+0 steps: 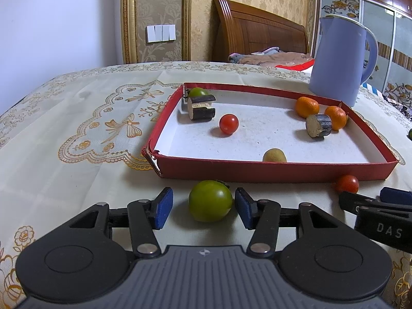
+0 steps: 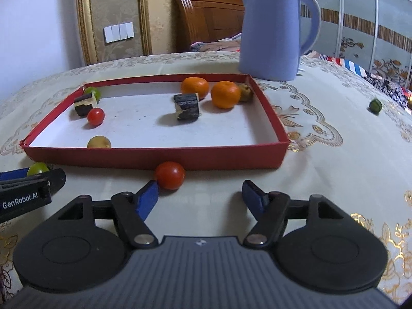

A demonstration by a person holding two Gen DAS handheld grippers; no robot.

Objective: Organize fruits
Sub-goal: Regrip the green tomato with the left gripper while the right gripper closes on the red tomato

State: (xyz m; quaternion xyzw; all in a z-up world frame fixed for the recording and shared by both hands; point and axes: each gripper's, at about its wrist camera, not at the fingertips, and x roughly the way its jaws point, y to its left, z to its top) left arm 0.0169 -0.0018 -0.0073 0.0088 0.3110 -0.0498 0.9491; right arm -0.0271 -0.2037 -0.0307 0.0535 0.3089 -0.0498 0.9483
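Observation:
A green tomato [image 1: 210, 200] lies on the tablecloth just in front of the red tray [image 1: 273, 171]. My left gripper [image 1: 203, 207] is open, its blue pads on either side of the tomato; the right pad is very close to it. A red cherry tomato [image 2: 170, 175] lies against the tray's front wall [image 2: 154, 157]. My right gripper [image 2: 199, 197] is open just behind it, the tomato near the left pad [image 2: 146, 198]. The tray holds two oranges [image 2: 223, 94], a red tomato [image 2: 95, 116], a green tomato [image 1: 197, 92], yellowish fruits [image 1: 274, 155] and dark cut pieces [image 2: 187, 106].
A blue kettle [image 2: 270, 31] stands behind the tray's right far corner. A small green fruit [image 2: 375, 106] lies on the cloth far to the right. The right gripper shows at the right edge of the left wrist view [image 1: 381, 206]. A bed headboard stands behind the table.

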